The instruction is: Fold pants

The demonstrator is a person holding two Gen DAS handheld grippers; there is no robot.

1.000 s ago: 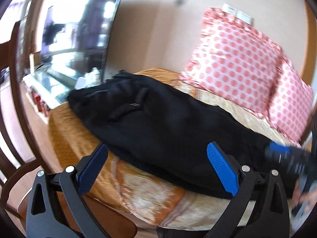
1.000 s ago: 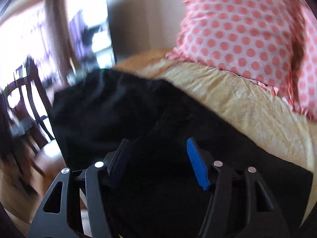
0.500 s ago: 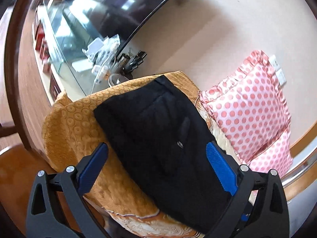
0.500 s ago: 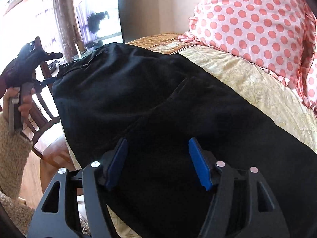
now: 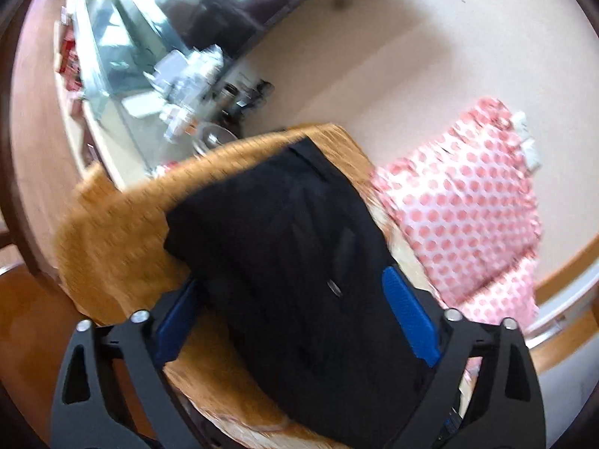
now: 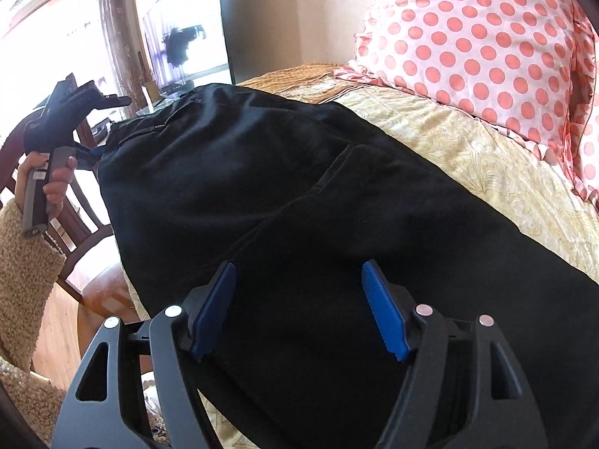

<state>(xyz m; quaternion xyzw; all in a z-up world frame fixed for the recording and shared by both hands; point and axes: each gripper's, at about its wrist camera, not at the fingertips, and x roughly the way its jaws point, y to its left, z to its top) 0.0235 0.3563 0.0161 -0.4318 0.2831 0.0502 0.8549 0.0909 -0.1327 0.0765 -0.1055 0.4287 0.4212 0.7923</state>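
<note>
The black pants (image 6: 299,194) lie stretched along the bed's cover (image 6: 486,157), waistband toward the orange end (image 5: 112,232), legs running beside the pink polka-dot pillow (image 6: 479,37). Over the last second the left gripper (image 5: 295,318) has swung from a low, side-on look across the bed to a high view down over the waistband, and in the last half second has dropped closer, its jaws apart and straddling the cloth there. The right gripper (image 6: 299,307) has steadied over the legs, jaws likewise apart, gripping nothing. Both tools now look placed for a first grasp; no fold is made yet.
</note>
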